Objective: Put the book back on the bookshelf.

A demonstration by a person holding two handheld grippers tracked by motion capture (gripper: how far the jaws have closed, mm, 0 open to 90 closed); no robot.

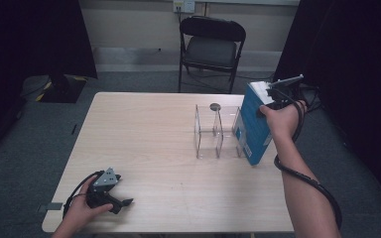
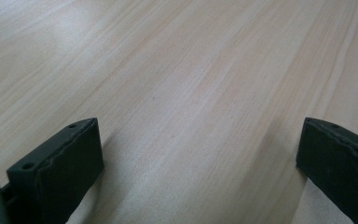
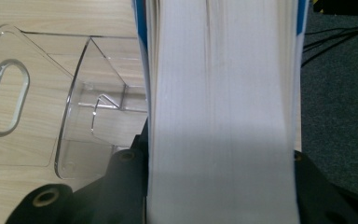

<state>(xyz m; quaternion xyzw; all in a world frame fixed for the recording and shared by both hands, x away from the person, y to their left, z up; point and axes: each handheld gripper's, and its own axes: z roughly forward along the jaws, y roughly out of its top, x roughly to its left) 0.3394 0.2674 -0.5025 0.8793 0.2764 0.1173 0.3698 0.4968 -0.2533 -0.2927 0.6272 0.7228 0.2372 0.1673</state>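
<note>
Book heading for the rack

The right gripper (image 1: pixel 272 94) clamps a blue book (image 1: pixel 254 130) upright just beside the clear rack (image 1: pixel 217 132), lining it up; the left gripper (image 1: pixel 110 194) rests open, well away.

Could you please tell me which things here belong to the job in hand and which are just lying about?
In the job:
- blue book, clamped in the right gripper
- clear plastic rack beside the book, on the table

Lying about:
- left gripper, jaws open, resting on the table
- black folding chair
- small dark disc behind the rack
</note>
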